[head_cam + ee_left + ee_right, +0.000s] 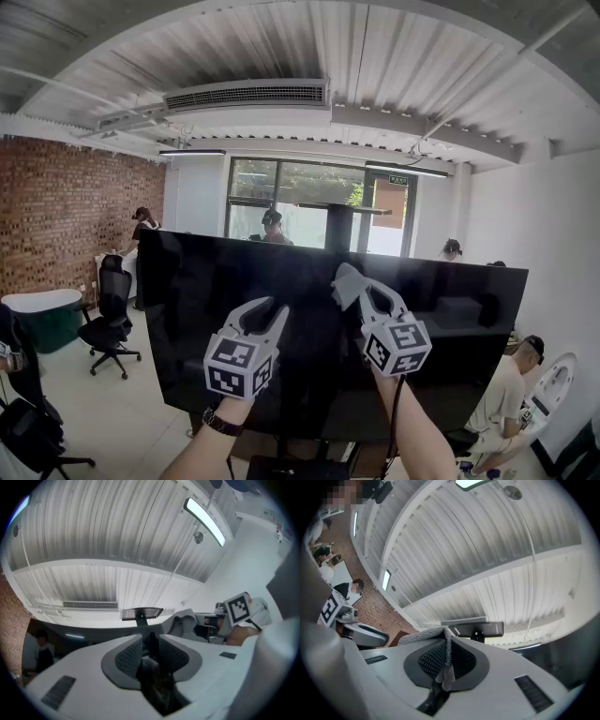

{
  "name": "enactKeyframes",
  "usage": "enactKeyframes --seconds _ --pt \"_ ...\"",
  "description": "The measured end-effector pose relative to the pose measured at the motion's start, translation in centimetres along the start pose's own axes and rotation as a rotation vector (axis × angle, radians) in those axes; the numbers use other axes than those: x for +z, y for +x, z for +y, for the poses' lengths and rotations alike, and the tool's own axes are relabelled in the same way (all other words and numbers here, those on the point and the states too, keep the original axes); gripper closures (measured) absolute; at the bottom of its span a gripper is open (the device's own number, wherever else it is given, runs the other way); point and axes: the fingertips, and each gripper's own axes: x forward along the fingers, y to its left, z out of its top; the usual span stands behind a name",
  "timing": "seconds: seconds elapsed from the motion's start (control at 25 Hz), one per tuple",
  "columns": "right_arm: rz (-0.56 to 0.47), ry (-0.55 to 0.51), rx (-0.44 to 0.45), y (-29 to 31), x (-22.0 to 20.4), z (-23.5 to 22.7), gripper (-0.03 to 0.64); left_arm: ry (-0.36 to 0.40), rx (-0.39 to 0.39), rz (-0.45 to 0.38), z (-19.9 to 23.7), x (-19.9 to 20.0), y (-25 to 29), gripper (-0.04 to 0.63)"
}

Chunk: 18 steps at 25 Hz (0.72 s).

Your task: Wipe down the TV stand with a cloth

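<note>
- Grey textured cloth [345, 281] sits pinched in the right gripper [367, 295], raised before the upper part of a large black flat TV screen [450, 319]. The left gripper [267, 317] is raised beside it, clear of the cloth.
- Left gripper view: its fingers [129, 654] stand apart with nothing between them.
- Right gripper view: its fingers [433, 660] are clamped on the cloth, which drapes over one of them.

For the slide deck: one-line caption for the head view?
Left gripper open, right gripper pinching a grey cloth, both raised before the black TV screen.
</note>
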Motion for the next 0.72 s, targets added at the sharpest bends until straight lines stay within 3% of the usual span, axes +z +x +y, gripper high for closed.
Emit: enactKeyframes --seconds 0.16,0.28,0.4,0.48,0.64,0.72 --pt "0.085 -0.058 0.115 11.4 1.2 1.7 0.611 0.01 0.025 -0.018 1.6 1.3 0.7 0.445" --pt "0.203 -0.229 0.138 16.4 0.5 3.4 0.611 0.008 0.041 0.001 0.1 0.8 0.0 0.445" --pt "0.352 -0.428 0.069 18.0 -1.1 0.0 0.611 0.011 0.039 0.025 -2.1 1.0 0.3 0.445" --pt "0.42 -0.496 -0.003 17.7 -1.8 -4.2 0.611 0.025 0.039 0.034 -2.8 1.3 0.7 0.445" --pt "0.511 -0.532 -0.141 14.7 -3.0 -12.1 0.611 0.031 0.023 0.04 -2.8 1.1 1.5 0.445" --pt "0.475 -0.528 -0.228 12.7 -2.7 -15.4 0.611 0.032 0.003 0.04 -3.1 0.6 2.2 0.445"
